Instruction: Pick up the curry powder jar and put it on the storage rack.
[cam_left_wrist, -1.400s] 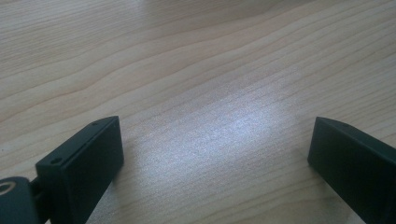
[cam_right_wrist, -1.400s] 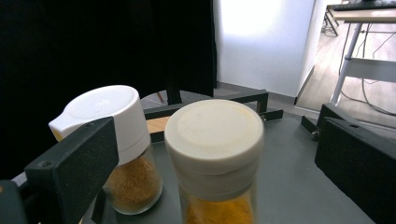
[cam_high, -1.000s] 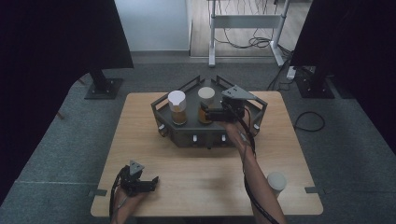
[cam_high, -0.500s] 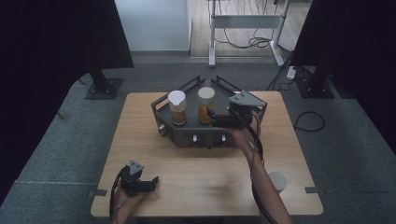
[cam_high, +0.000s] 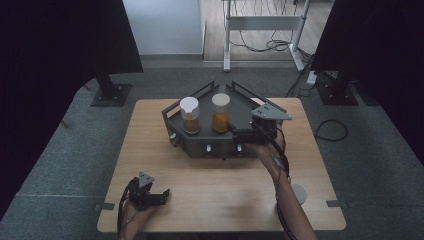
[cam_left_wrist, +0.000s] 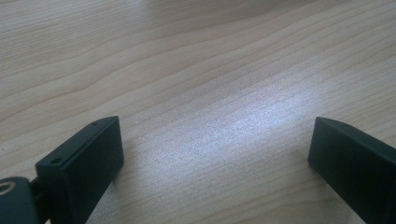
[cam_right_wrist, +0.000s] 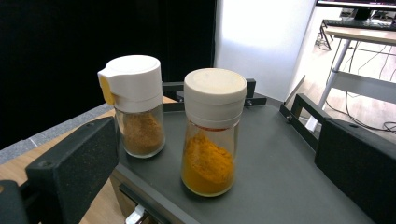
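Right gripper (cam_high: 235, 131) has pulled back from the spice jars on the dark tray (cam_high: 250, 107) and now sits at the tray's near right edge, jaws spread wide, gripping nothing. In the right gripper view the yellow-powder jar (cam_right_wrist: 210, 133) stands upright between the two open jaws but farther out, untouched; the brown-powder jar (cam_right_wrist: 135, 107) with the flip-top white cap stands just beside it, to its left in that view. Both jars are upright on the tray in the high view too: the yellow one (cam_high: 220, 114), the brown one (cam_high: 190, 116).

Compared with a second ago, the right gripper was reaching in over the tray close to the yellow jar; half a second ago it was already backing off to the right. Now it is clear of the jar, lower and nearer the person. Reads as a release: the jar looks placed, hand retreating. A round white lid-like disc (cam_high: 298, 192) lies near the table's right front, partly behind the forearm; it showed more fully a second ago.

Left gripper (cam_high: 150, 196) is unchanged across all frames, resting at the front left of the wooden table (cam_high: 150, 145), jaws wide apart over bare wood.
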